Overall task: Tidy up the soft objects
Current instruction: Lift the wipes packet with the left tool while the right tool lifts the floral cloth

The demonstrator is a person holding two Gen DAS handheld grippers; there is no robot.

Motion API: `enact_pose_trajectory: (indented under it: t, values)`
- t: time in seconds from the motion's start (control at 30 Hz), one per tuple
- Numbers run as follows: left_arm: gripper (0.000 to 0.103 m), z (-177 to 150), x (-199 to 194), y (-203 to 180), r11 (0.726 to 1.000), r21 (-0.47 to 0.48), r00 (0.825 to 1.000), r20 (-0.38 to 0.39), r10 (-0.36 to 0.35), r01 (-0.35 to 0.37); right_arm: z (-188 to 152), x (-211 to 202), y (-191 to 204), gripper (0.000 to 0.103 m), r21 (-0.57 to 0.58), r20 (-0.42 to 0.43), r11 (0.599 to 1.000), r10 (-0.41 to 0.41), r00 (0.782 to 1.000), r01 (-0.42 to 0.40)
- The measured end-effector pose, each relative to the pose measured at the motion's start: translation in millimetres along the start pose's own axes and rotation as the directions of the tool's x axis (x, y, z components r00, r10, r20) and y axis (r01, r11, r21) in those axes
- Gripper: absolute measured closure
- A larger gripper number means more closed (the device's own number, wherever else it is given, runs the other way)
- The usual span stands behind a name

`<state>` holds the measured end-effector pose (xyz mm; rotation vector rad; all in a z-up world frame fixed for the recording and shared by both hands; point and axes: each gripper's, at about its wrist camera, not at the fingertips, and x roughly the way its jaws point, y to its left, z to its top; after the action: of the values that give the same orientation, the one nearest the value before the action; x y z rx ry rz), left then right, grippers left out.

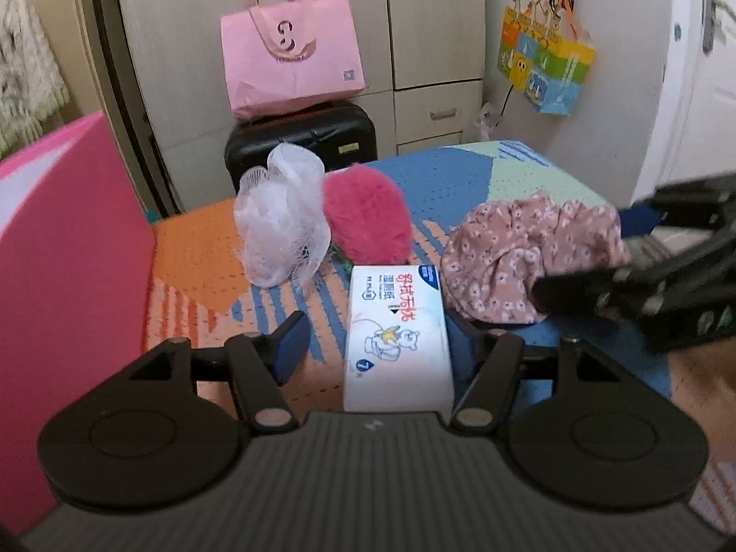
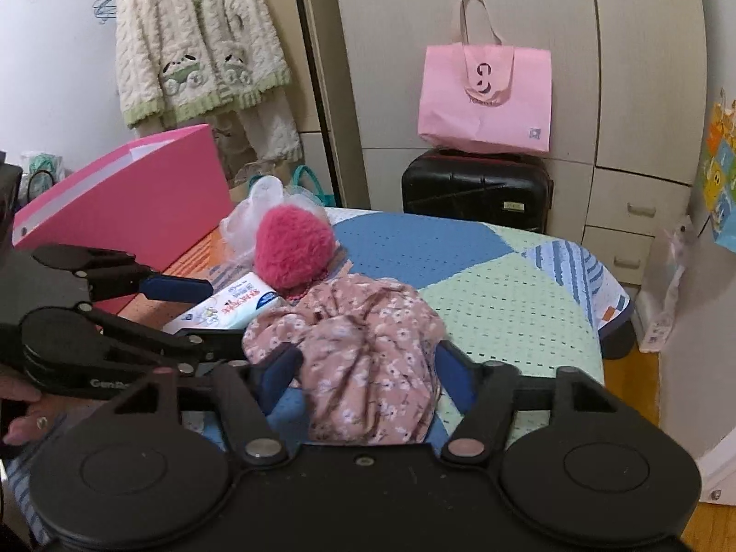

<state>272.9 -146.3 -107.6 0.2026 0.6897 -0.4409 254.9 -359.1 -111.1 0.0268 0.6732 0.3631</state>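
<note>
Nearest to me, my left hand-held gripper [image 1: 375, 345] tilts downward over the table [image 1: 414, 175], its blue pads spread apart. Between them lies a white pack of wet wipes [image 1: 398, 336], long side pointing away from me. The left pad [image 1: 290, 345] stands clear of the pack; the right pad sits just beside its edge, and I cannot tell whether it touches, so the pack is released rather than grasped.

My right hand-held gripper [image 2: 368, 377] also slants downward, jaws released, straddling a crumpled pink floral cloth [image 2: 363, 359]. The cloth bulges between the pads without being squeezed. At that view's left edge, fingers [image 2: 23, 418] of my left hand curl under the left gripper's handle.

Farther on, a fluffy magenta ball [image 1: 365, 216] rests beside a white mesh bath puff [image 1: 280, 221], the two touching. A pink box [image 1: 69, 276] stands along the table's left side. Beyond the table's far edge, a pink tote bag [image 1: 292, 55] sits on a black suitcase [image 1: 299, 142] against the wardrobe [image 2: 506, 23].
</note>
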Motion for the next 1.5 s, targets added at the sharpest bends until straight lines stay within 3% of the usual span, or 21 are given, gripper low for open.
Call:
enact_pose_trajectory:
  t: [0.03, 0.07, 0.2, 0.27, 0.37, 0.5, 0.73, 1.07, 1.27, 1.5]
  values:
    - [0.047, -0.2, -0.3, 2.1, 1.0, -0.013, 1.0, 0.004, -0.01, 0.01, -0.6, 3.8, 0.5, 0.031, -0.008, -0.012, 1.0, 0.005, 1.0, -0.006]
    - [0.062, -1.3, -2.0, 2.6, 1.0, -0.013, 1.0, 0.012, -0.023, 0.023, -1.4, 6.3, 1.7, 0.03, -0.019, -0.014, 1.0, 0.003, 1.0, -0.003]
    - [0.064, -5.9, -8.3, 2.8, 0.999, -0.035, 1.0, 0.024, -0.014, 0.015, -3.2, 8.2, 8.7, 0.035, -0.069, 0.009, 0.997, -0.034, 0.999, 0.035]
    - [0.064, -6.6, -12.2, 5.3, 0.997, -0.071, 1.0, 0.023, -0.012, 0.014, -4.6, 3.3, 16.1, 0.065, -0.11, 0.035, 0.993, -0.048, 0.998, 0.052]
    - [0.064, -9.0, -22.4, 6.7, 0.996, -0.09, 0.999, 0.049, -0.02, 0.024, -7.8, -5.4, 22.7, 0.08, -0.109, 0.05, 0.993, -0.048, 0.998, 0.053]
    - [0.064, -12.4, -33.9, 8.4, 0.993, -0.109, 0.999, 0.042, -0.03, 0.034, -14.5, -19.2, 28.2, 0.083, -0.06, 0.072, 0.995, -0.08, 0.994, 0.085]
    - [0.064, -23.6, -53.6, 8.7, 0.983, -0.147, 0.994, 0.02, -0.106, 0.107, -28.0, -37.9, 34.3, 0.083, 0.094, 0.073, 0.995, -0.024, 0.997, 0.017]
    - [0.064, -48.6, -100.8, 4.3, 0.985, -0.125, 0.992, 0.053, -0.113, 0.119, -41.9, -63.2, 67.6, 0.083, 0.18, 0.069, 0.983, -0.05, 0.996, 0.037]
    - [0.064, -64.1, -123.8, 12.2, 0.976, -0.148, 0.987, 0.045, -0.156, 0.161, -56.5, -82.2, 87.5, 0.083, 0.207, 0.065, 0.978, -0.05, 0.997, 0.036]
    - [0.065, -83.1, -146.7, 20.1, 0.965, -0.161, 0.978, 0.022, -0.207, 0.208, -62.9, -99.7, 120.8, 0.083, 0.151, 0.063, 0.988, -0.026, 0.998, 0.016]
